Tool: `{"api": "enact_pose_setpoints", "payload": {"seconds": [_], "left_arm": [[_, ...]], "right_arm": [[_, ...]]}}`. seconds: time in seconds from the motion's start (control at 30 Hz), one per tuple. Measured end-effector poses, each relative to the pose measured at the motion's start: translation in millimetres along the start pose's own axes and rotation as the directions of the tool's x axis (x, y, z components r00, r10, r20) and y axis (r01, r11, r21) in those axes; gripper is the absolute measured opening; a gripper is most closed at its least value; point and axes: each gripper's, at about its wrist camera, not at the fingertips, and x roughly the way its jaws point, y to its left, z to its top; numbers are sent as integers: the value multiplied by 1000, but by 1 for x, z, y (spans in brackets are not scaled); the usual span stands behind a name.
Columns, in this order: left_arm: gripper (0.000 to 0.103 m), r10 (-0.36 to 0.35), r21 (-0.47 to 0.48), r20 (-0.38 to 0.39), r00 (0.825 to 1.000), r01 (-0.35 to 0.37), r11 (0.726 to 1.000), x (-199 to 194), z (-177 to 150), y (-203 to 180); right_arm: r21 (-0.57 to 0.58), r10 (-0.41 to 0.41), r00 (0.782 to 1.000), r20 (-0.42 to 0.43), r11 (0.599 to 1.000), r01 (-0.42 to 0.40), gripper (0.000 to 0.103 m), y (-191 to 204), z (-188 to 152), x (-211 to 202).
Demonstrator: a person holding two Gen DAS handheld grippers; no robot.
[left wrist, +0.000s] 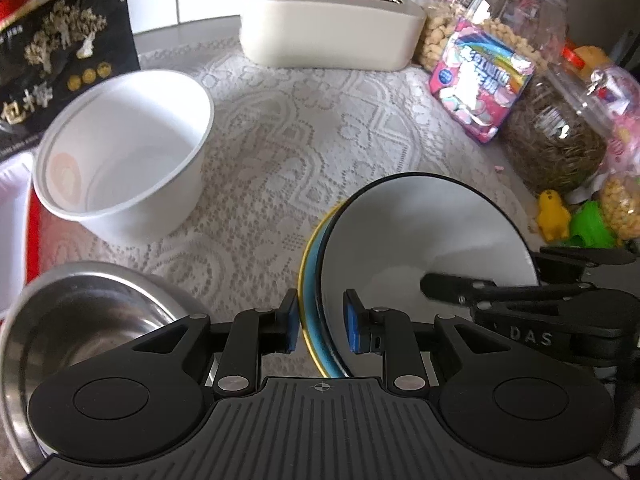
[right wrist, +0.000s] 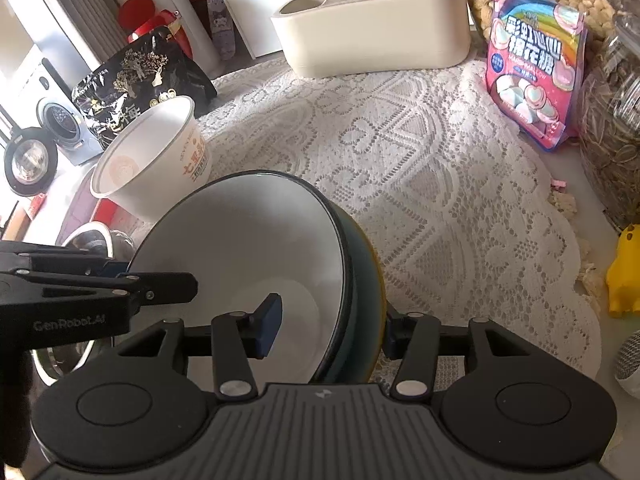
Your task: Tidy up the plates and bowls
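A white-lined bowl with a dark teal outside (left wrist: 424, 232) (right wrist: 240, 248) sits nested against a blue dish with a yellow rim (left wrist: 310, 280). My left gripper (left wrist: 322, 320) straddles their near rims, the left pad touching the yellow rim and the right pad apart from the bowl's inner wall. My right gripper (right wrist: 332, 328) straddles the same stack's opposite rim; its right finger is hidden behind the bowl. A white paper bowl (left wrist: 124, 144) (right wrist: 152, 152) stands at the left. A steel bowl (left wrist: 80, 320) (right wrist: 92, 244) lies at the near left.
A white lace cloth (left wrist: 280, 140) (right wrist: 420, 168) covers the table. A cream appliance (left wrist: 328, 24) (right wrist: 376, 28) stands at the back. Snack jars and a pink marshmallow bag (left wrist: 480, 80) (right wrist: 536, 76) line the right. Yellow and green toys (left wrist: 552, 216) sit near right. A black bag (left wrist: 60, 60) is at the left.
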Motion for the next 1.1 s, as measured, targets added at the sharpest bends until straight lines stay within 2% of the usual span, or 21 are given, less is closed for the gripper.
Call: {"api": "enact_pose_setpoints", "payload": {"seconds": [0.1, 0.17, 0.3, 0.4, 0.5, 0.63, 0.67, 0.73, 0.83, 0.9, 1.0, 1.1], "left_arm": [[26, -67, -22, 5, 998, 67, 998, -9, -3, 12], [26, -100, -22, 26, 995, 100, 995, -19, -4, 19], [26, -115, 13, 86, 990, 114, 993, -45, -5, 30], [26, -149, 24, 120, 981, 147, 989, -61, -6, 44], [26, -194, 21, 164, 967, 193, 981, -77, -4, 64], [26, -268, -32, 237, 934, 283, 958, -94, 1, 103], [26, -267, -52, 230, 936, 286, 957, -97, 5, 113], [26, -243, -87, 270, 932, 275, 958, -107, 11, 135], [26, -168, -155, 329, 929, 228, 961, -118, 18, 169], [26, -90, -215, 359, 929, 176, 960, -121, 21, 189], [26, -40, -295, 348, 937, 150, 943, -111, 24, 214], [26, -21, -319, 300, 954, 121, 940, -89, 28, 219]], "right_arm": [[-50, -108, 989, 100, 992, 113, 50, 10, -1, -12], [-28, -124, 982, 143, 991, 129, 50, 11, -3, -18], [21, -120, 984, 131, 993, 118, 50, 15, 0, -21], [-12, -189, 970, 153, 981, 193, 50, 29, 8, -27], [-47, -267, 945, 191, 959, 281, 50, 47, 23, -36], [-97, -314, 924, 220, 935, 341, 51, 75, 47, -46], [-111, -319, 921, 223, 930, 349, 52, 84, 54, -46], [-125, -307, 927, 217, 933, 339, 53, 103, 66, -43], [-132, -240, 952, 188, 955, 267, 53, 128, 82, -36], [-140, -195, 968, 155, 966, 217, 53, 145, 90, -27], [-157, -169, 978, 119, 970, 187, 53, 167, 96, -14], [-166, -170, 983, 69, 970, 179, 53, 182, 103, 7]]}}
